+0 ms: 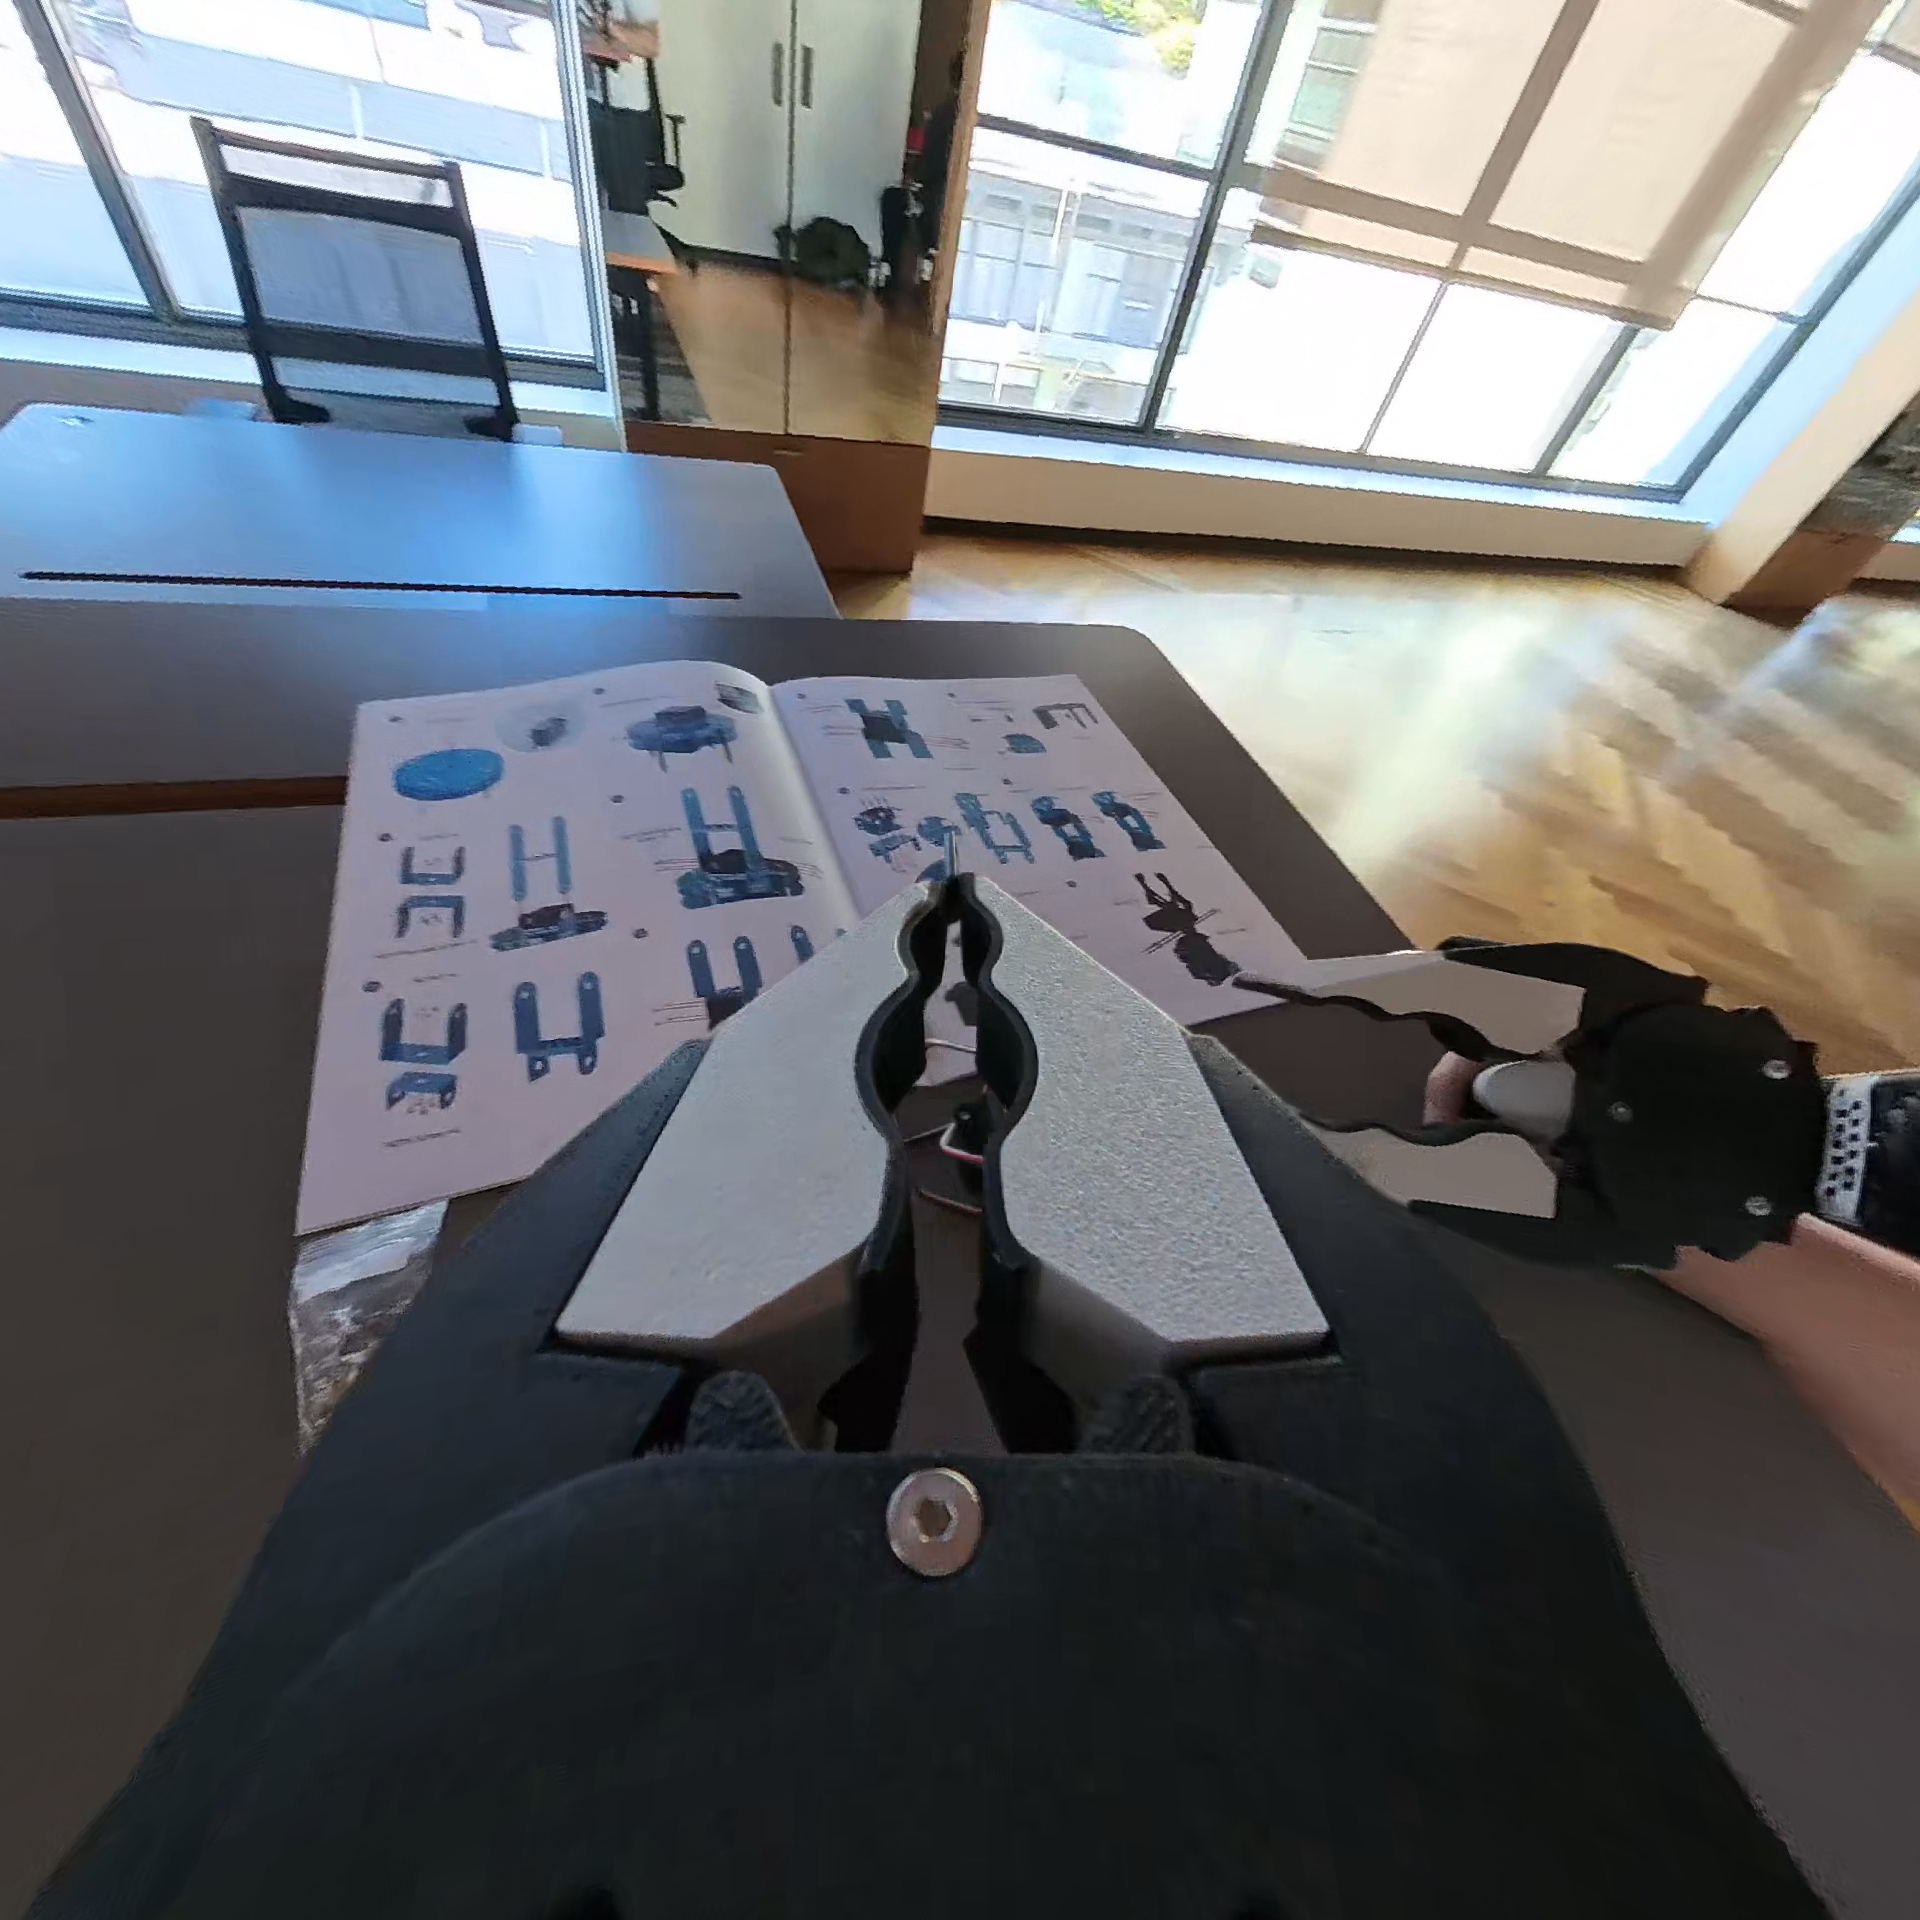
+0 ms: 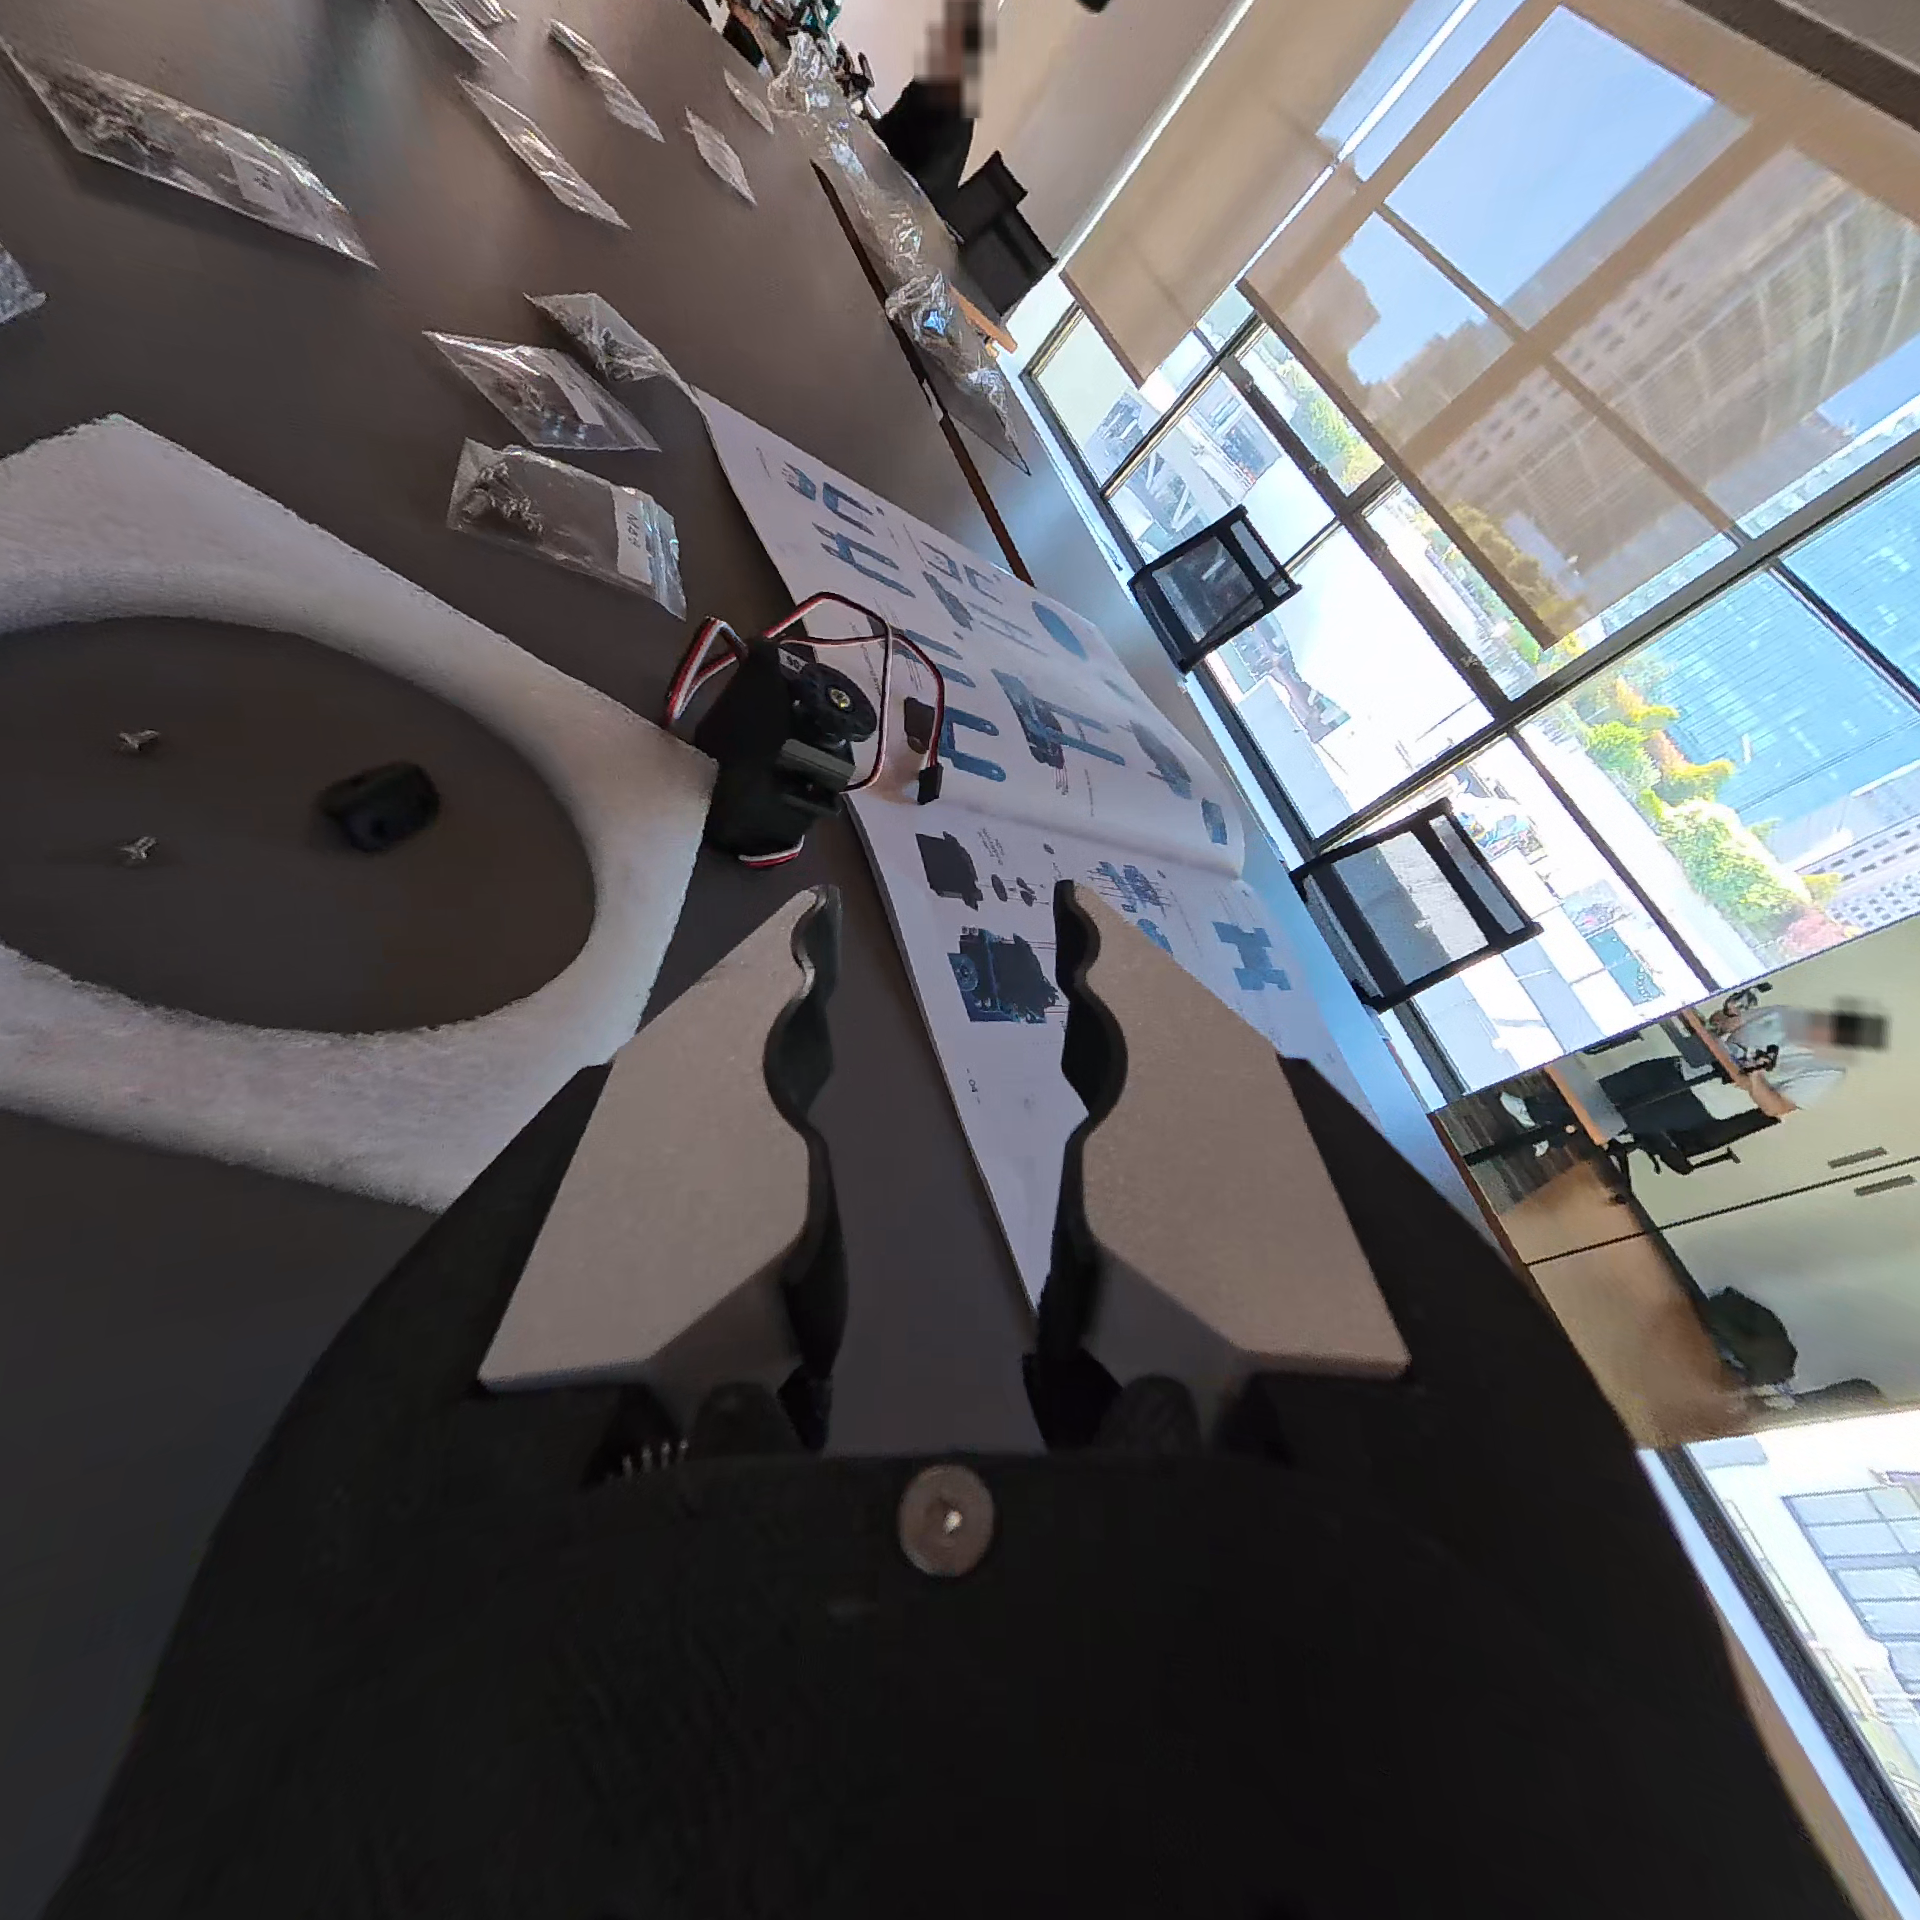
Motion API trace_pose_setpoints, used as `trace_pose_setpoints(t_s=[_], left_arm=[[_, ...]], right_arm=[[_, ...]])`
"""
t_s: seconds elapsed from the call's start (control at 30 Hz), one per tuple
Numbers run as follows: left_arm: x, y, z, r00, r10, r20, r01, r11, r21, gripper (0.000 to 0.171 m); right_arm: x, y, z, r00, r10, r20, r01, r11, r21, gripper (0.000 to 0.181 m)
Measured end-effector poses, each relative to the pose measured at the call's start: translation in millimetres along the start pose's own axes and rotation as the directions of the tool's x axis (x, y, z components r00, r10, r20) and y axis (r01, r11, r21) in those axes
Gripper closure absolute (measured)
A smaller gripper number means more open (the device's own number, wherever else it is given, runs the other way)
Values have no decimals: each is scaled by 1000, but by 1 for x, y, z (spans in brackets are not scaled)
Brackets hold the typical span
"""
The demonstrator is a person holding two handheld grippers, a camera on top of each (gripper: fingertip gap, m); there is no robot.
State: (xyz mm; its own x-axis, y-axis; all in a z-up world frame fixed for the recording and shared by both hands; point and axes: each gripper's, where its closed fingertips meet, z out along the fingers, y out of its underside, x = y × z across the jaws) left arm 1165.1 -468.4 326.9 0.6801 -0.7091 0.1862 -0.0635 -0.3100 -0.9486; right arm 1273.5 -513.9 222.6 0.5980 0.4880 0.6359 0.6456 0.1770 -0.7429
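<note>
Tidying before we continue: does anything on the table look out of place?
The black servo sits half on the open manual, its wires looping across the page. Two loose screws lie inside the foam ring.

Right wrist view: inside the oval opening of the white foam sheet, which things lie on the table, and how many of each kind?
Small silver screws: 2
Black part: 1
Total: 3

An open booklet [image 1: 582, 914] of blue diagrams lies on the dark worktop [image 1: 156, 1039]; beside it a black servo [image 2: 774, 748], white foam [image 2: 343, 1081] and small parts bags [image 2: 566, 509].
</note>
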Motion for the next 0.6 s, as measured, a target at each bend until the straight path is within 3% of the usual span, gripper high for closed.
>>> trace_pose_setpoints(t_s=[0.6], left_arm=[[-12, 9, -7, 994, 52, 98, -50, 999, -21, 171]], right_arm=[[6, 7, 2, 997, 76, 9, -76, 997, -21, 156]])
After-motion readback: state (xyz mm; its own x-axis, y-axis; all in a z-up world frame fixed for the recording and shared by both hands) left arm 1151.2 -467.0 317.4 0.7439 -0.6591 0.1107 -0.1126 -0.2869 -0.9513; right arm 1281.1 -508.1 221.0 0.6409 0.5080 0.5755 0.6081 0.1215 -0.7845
